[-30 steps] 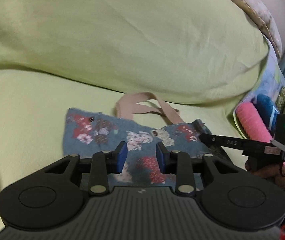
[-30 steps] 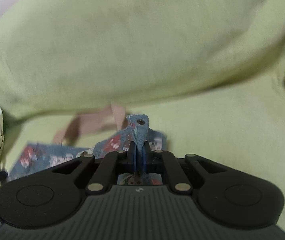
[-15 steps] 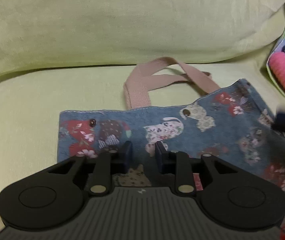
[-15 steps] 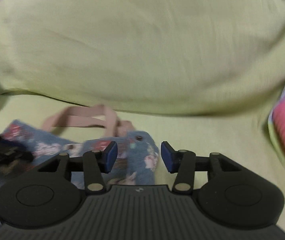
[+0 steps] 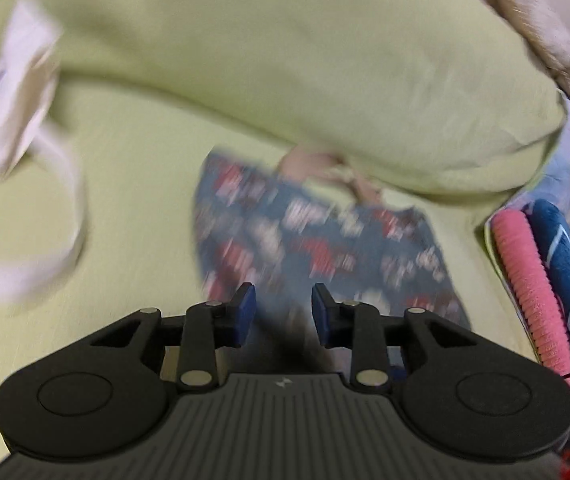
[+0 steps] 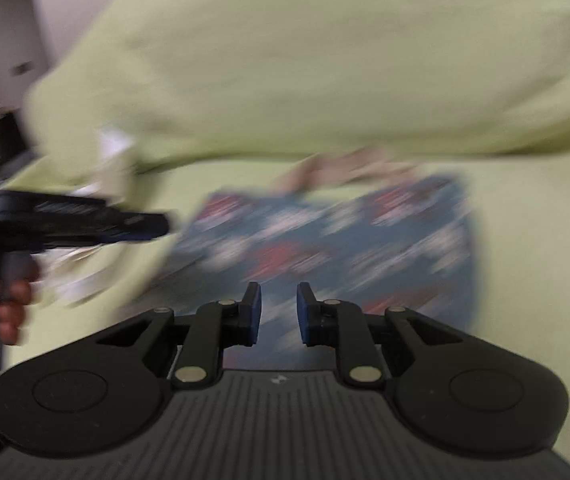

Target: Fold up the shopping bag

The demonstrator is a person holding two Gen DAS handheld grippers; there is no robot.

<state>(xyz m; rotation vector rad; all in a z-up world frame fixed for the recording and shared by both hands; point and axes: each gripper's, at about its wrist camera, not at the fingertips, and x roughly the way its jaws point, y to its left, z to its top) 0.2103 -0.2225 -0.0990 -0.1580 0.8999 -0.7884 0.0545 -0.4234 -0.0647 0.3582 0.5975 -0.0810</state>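
The bag [image 5: 317, 248] lies flat on the green sheet [image 5: 133, 208], handles [image 5: 325, 168] toward the pillow [image 5: 285, 60]. Both the left gripper [image 5: 283, 312] and right gripper [image 6: 279, 312] hover at its near edge, jaws parted and empty, probably placed to pick a fresh fold edge.

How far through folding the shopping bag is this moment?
Done: the shopping bag lies flat on the green bedding as a compact rectangle, handles at its far edge; blur hides how many folds it has. In hand: nothing. The left hand-held gripper and right hand-held gripper are both open above it. Left: probably another fold, if a smaller packet is wanted.
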